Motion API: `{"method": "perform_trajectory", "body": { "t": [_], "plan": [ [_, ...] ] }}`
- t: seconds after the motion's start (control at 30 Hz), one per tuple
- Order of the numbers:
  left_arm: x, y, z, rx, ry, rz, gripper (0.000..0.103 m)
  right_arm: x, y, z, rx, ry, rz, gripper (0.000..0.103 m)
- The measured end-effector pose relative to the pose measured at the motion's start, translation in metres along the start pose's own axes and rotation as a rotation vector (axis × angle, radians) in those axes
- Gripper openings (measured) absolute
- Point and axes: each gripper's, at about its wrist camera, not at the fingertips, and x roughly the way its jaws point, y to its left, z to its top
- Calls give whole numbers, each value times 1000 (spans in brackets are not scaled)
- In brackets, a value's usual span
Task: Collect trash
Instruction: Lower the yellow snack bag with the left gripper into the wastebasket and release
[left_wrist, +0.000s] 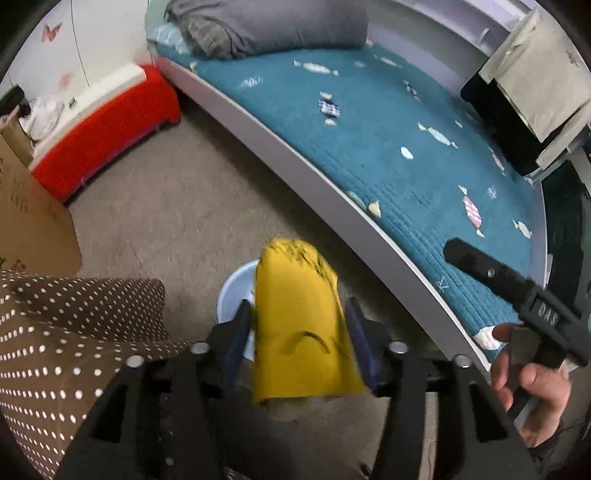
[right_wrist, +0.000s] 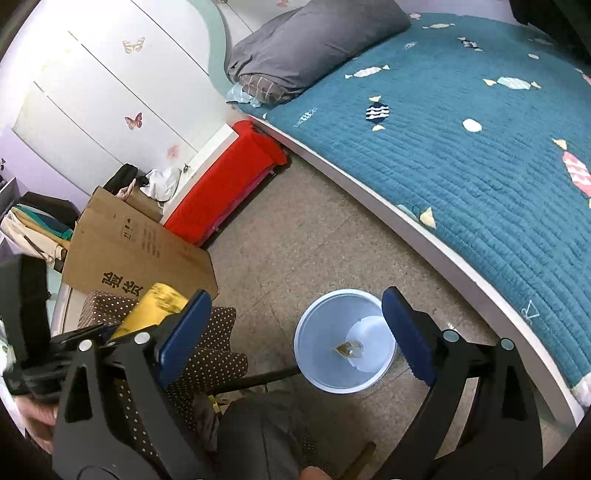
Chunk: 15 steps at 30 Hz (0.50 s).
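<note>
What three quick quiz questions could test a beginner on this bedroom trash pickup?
1. True or false: the left gripper grips a yellow packet.
2. What lies inside the blue bin? A) a small scrap B) a shoe C) a bottle
3. Fill in: the right gripper is ____ and holds nothing.

Key: 1 true; 2 A, a small scrap lies at the bottom; 3 open.

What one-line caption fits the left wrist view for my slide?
Left gripper grips a yellow wrapper above the pale blue bin beside the bed.
</note>
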Motion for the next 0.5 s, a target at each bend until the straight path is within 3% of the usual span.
{"method": "perform_trajectory", "body": {
  "t": [0.07, 0.23, 0.5],
  "plan": [
    [-2, 1, 2, 1, 0, 15, 85, 1, 4, -4, -4, 5, 3, 91],
    [-14, 9, 0, -30, -53, 69, 86, 0, 12, -14, -14, 10, 10, 93],
    [-64, 12, -30, -54, -186, 124, 89, -16, 35, -27, -43, -11, -10, 97]
  ]
}}
